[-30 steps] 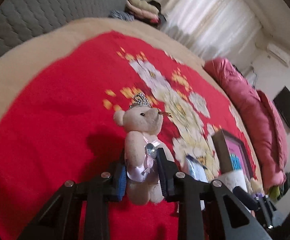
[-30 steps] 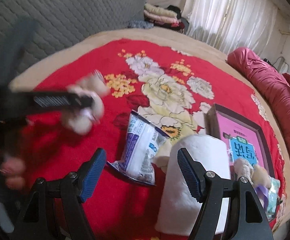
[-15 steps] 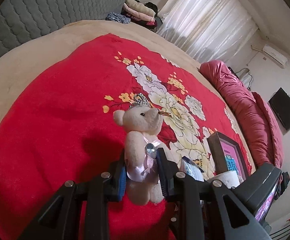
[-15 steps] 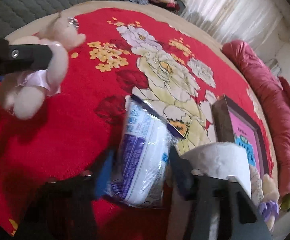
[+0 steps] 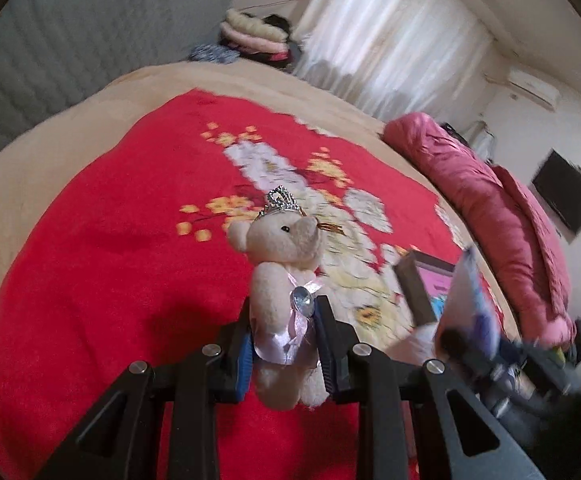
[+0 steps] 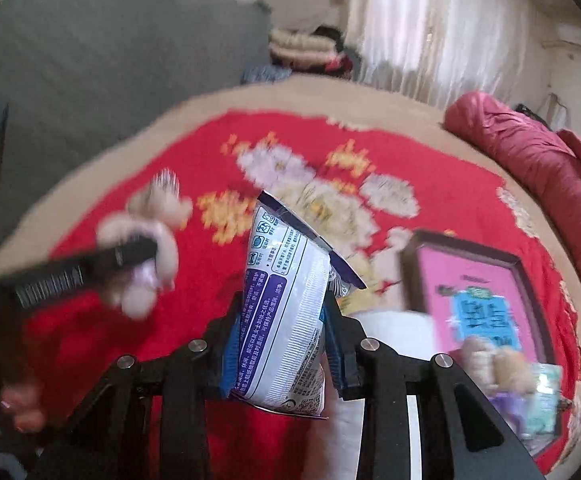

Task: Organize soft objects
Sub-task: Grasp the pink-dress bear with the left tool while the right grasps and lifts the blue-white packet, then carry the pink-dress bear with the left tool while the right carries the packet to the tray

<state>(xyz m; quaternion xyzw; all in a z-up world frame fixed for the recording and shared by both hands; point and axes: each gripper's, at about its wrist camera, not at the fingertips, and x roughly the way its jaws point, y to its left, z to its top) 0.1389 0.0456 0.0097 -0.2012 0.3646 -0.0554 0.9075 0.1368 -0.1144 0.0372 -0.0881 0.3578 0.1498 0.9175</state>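
A beige teddy bear [image 5: 286, 276] with a silver crown and a lilac dress hangs above the red blanket [image 5: 110, 260], my left gripper [image 5: 284, 320] shut on its body. The same bear [image 6: 146, 240] shows blurred at the left of the right wrist view. A white and purple pack of wipes [image 6: 290, 264] stands upright between the blue pads of my right gripper [image 6: 283, 306]. Those jaws are closing, and the pads press its sides. The pack [image 5: 470, 304] also appears blurred at the right of the left wrist view.
A framed pink picture [image 6: 478, 300], a white paper roll [image 6: 394, 328] and a second small bear [image 6: 494, 368] lie on the blanket at the right. A pink duvet [image 5: 510, 232] lines the bed's right side. A grey padded headboard [image 6: 90, 60] stands at the back left.
My right gripper went from wide open to closed on the wipes pack and lifted it off the blanket. My left gripper rose a little with the bear still held.
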